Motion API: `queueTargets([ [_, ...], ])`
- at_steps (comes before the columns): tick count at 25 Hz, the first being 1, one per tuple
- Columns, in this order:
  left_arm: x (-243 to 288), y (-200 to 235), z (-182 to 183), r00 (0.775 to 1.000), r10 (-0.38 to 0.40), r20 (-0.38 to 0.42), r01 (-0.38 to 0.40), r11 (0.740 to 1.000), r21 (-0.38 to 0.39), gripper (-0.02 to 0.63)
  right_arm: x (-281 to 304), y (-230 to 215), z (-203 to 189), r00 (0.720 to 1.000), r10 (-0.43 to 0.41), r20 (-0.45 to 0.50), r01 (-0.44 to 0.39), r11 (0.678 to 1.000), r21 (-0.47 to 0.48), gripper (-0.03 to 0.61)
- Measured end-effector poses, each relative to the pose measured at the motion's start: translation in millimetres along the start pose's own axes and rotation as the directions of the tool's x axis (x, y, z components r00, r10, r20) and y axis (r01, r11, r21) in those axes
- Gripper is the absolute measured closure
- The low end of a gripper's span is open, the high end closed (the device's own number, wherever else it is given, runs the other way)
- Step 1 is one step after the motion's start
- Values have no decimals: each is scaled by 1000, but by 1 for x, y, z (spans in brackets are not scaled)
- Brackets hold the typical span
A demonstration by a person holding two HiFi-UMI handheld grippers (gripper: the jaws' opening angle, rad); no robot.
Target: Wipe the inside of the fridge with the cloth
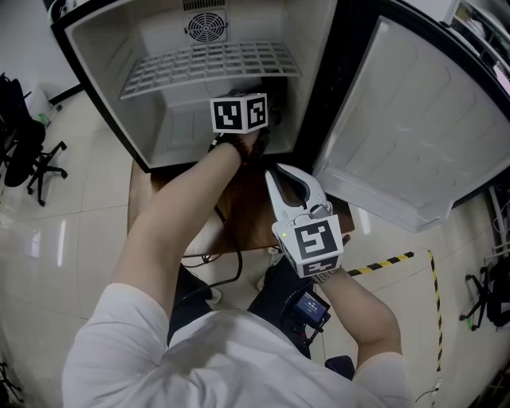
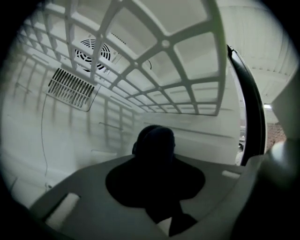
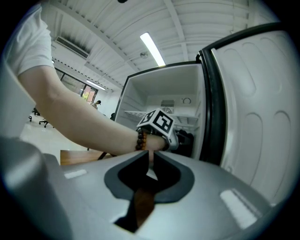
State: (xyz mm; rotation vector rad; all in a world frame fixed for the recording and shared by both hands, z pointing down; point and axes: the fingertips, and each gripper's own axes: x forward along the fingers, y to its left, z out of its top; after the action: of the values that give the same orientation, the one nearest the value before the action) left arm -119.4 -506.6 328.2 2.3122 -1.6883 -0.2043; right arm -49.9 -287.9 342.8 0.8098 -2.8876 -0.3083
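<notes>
The left gripper [image 2: 153, 157], reaching level into the fridge [image 1: 159, 24] beneath its wire shelf [image 2: 164, 44], pinches the dark cloth [image 2: 153, 136] facing the back wall [image 2: 84, 136] — the right gripper [image 3: 150, 159], jaws pressed together on nothing, hangs outside the fridge's opening.

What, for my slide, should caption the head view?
Left tool holds a dark cloth inside the open fridge; right tool, shut, hovers outside.

Left gripper [image 2: 155, 164]: jaws closed on a dark bunched cloth [image 2: 153, 142], which bulges out ahead of them. Fridge wall [image 2: 70, 140] pale beyond the jaws. White grid shelf [image 2: 165, 44] overhead. Round fan grille [image 2: 92, 52] up and left of the jaws, slotted vent [image 2: 71, 88] just below it. Dark door seal [image 2: 251, 110] to the right.
</notes>
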Motion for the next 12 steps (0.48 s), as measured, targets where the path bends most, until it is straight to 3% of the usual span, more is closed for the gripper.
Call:
queueTargets([
  [12, -37, -44, -16, 994, -93, -61, 95, 995, 25, 509, -13, 12, 4, 1000, -3, 2, 3, 1000, -13, 541],
])
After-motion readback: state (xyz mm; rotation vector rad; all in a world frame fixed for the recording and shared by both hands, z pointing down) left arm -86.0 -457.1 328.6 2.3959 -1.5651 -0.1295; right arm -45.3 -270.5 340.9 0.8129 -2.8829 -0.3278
